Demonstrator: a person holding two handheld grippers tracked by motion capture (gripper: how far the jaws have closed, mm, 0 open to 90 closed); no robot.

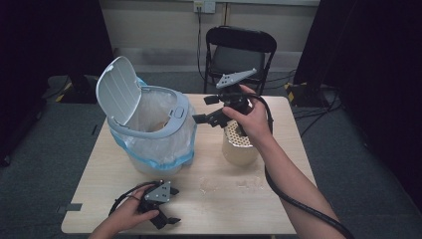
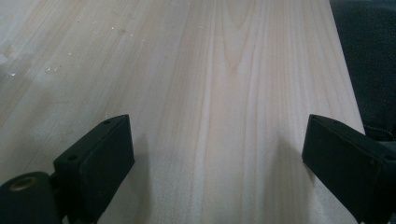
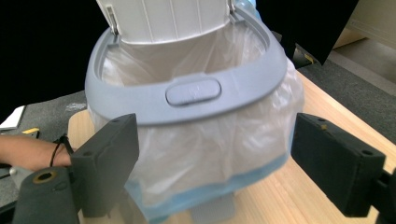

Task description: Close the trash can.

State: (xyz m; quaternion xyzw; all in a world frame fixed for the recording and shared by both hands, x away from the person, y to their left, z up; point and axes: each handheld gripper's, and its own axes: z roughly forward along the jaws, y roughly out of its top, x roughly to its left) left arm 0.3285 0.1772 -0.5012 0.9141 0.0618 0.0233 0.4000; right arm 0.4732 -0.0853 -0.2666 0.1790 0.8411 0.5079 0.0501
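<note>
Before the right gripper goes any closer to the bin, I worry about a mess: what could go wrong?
1. The bin stands free with its lid up; the open right gripper close to its rim could push it over.
2. A jaw might snag the thin bag draped over the outside.
3. The container sits just under the right hand, so a knock could tip it.

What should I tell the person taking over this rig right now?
Left gripper: open, empty, resting low at the table's near edge.
Right gripper: open, empty, raised and facing the bin's front rim.
The bin stands at the table's left with its lid up and a plastic liner inside. A tub stands under the right hand.
Done: lid is open.
Left: probably dealing with the bin or the tub; neither is gripped yet.
</note>
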